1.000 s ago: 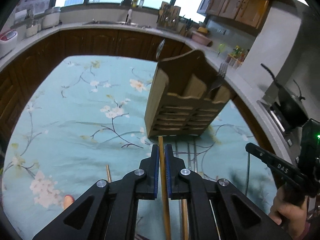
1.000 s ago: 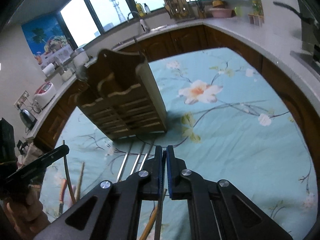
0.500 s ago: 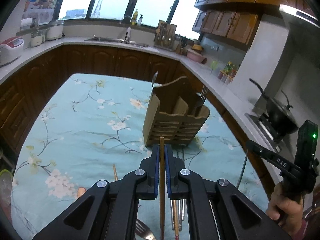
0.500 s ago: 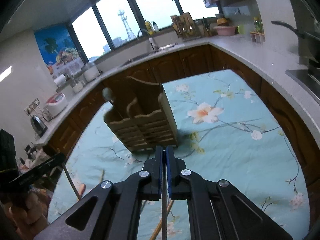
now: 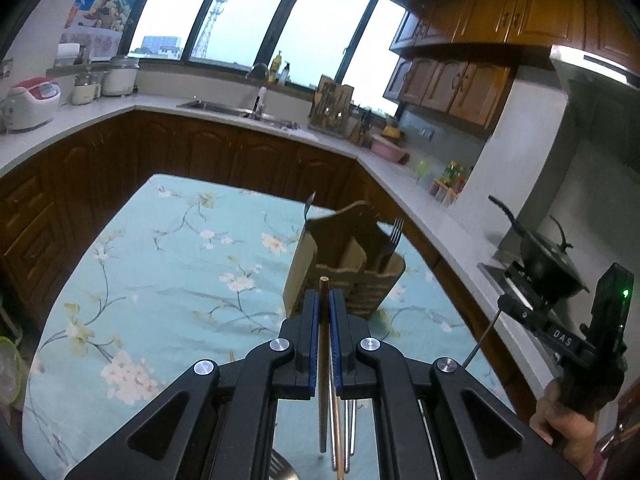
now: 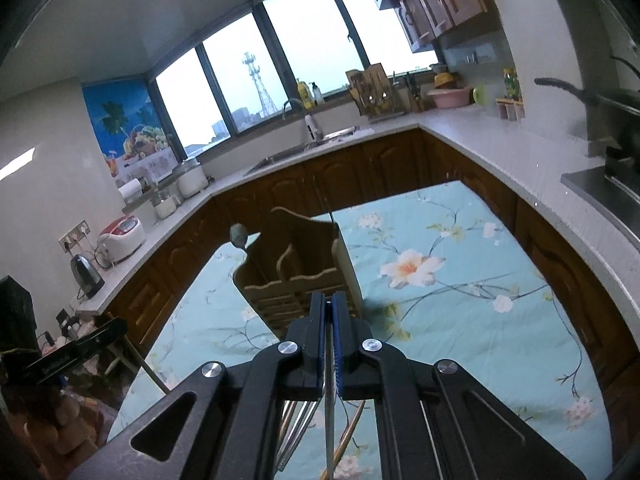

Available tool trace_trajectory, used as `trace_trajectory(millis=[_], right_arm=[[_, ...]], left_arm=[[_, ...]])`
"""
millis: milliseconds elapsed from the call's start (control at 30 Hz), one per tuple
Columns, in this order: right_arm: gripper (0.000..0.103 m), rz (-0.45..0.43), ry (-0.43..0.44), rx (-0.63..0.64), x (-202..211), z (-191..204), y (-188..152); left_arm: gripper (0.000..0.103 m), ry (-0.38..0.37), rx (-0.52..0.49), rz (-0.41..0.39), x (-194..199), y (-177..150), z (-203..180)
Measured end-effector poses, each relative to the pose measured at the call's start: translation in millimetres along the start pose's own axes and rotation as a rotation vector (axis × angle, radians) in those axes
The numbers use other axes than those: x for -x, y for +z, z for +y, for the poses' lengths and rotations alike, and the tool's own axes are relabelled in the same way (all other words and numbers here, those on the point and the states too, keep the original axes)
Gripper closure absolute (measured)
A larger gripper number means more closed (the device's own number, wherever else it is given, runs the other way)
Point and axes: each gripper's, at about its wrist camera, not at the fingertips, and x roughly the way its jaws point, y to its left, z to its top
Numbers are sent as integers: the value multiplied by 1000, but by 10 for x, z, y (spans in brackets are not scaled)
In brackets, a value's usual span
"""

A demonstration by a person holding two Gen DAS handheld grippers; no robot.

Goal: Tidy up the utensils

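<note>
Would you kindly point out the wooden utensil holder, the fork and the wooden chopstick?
wooden utensil holder [image 5: 301,264], left wrist view, side wall.
fork [image 5: 396,231], left wrist view, tines.
wooden chopstick [image 5: 323,280], left wrist view, tip.

A brown wooden holder [image 5: 347,276] with slats on its front stands upright on the flowery blue cloth, and a fork [image 5: 391,241] sticks up out of its right part with its prongs on top, while a spoon [image 6: 239,237] pokes up at its left back corner. A wooden chopstick [image 5: 323,344] is pinched in one set of blue pads with its tip pointing at the holder. A thin metal chopstick [image 6: 329,396] is pinched in the other, and more sticks [image 5: 347,428] and a fork head lie flat on the cloth below.
</note>
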Motion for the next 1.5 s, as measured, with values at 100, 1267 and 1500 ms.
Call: trace_trajectory(millis=[100,1267,1500], right_arm=[[100,-14,4,3,29,14,23],[99,-351,49,7,-136,127,1155],[100,-373,29,54,-394,212,1260]], left_arm=[[99,-7,6,-24,44,9,11],[99,-33,8,-299,-728,511,117],[99,-4,0,-325,-1127,492,123]])
